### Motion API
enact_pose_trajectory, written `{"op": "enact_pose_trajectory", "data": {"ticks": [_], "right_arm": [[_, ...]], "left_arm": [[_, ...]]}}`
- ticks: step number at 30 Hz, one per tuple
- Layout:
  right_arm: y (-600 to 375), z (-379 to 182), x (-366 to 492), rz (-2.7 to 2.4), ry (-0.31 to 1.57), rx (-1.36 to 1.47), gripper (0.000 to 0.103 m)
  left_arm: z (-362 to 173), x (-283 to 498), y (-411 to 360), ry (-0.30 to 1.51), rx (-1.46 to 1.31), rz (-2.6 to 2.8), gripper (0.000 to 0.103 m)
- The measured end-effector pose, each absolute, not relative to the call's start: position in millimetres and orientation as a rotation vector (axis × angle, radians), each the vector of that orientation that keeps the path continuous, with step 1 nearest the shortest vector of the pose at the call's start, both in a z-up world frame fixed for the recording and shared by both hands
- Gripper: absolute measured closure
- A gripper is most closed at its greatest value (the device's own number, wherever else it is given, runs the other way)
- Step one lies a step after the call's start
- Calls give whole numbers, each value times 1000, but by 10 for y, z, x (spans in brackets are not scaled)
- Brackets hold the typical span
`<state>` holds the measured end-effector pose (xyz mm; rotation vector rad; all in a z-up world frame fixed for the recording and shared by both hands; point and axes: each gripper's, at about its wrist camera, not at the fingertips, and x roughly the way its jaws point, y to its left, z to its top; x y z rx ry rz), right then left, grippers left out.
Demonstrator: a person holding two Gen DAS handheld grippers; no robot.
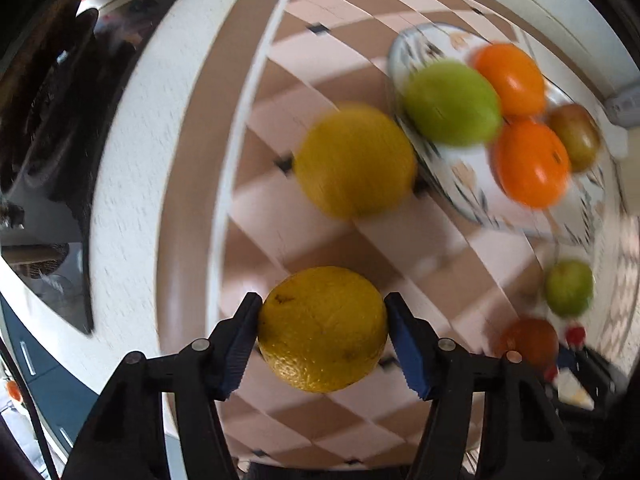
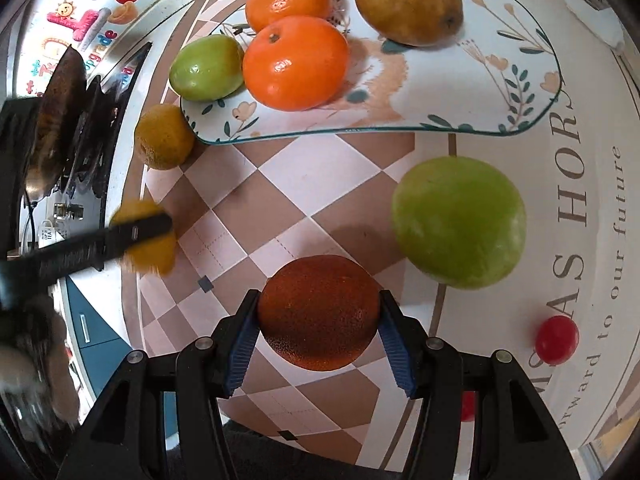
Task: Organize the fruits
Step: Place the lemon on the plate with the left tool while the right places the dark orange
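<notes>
Left gripper (image 1: 323,330): jaws about half open, both blue pads pressed against the flanks of a yellow citrus (image 1: 323,328), which sits squarely between the fingertips. Ahead of the jaws a second yellow fruit (image 1: 355,161) lies on the checkered mat (image 1: 280,232), just beside the rim of the floral plate (image 1: 460,184). This view is blurred.

Right gripper (image 2: 319,314): jaws likewise about half open, pads bearing on either side of a dark reddish-brown orange (image 2: 319,312), centred between them. Just right of the jaws and slightly ahead, a large green fruit (image 2: 459,222) rests on the mat. Right of the jaws, a small red tomato (image 2: 557,339) lies apart.

Farther ahead, on the plate: a smaller green fruit (image 2: 207,68) at the left rim, touching the nearer of two oranges (image 2: 295,63); the second orange (image 2: 289,0) sits behind it; a brownish pear-like fruit (image 2: 408,0) lies apart at the far right.
</notes>
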<state>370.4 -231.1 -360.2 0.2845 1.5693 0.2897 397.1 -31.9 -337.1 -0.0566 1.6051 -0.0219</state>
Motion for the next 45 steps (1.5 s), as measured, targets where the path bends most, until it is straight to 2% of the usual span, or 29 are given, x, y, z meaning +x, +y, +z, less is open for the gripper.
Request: {"op": "enact_pose_trajectory", "data": {"ticks": [6, 16, 22, 29, 32, 36, 45], "right_arm": [[-2328, -3671, 3640, 306, 1594, 298, 43], [-2340, -3595, 3590, 304, 1582, 323, 43], [-2643, -3255, 3777, 284, 1482, 526, 43], [-3219, -2969, 4351, 157, 1370, 530, 43], [-3442, -3002, 4665, 103, 1369, 493, 43], [-3611, -3109, 5005, 60, 1391, 449, 43], [-3545, -3312, 5121, 66, 1450, 396, 43]], "left_arm": [[-3442, 3613, -499, 1637, -57, -68, 43], [-3332, 3710, -563, 1611, -86, -90, 43], [-2562, 4043, -546, 1500, -237, -181, 43], [-2059, 4857, -621, 1372, -152, -188, 43], [-2155, 5193, -632, 1376, -83, -154, 43], [-2549, 5610, -721, 1443, -15, -124, 43], [-3186, 5875, -804, 1612, 13, -97, 42]]}}
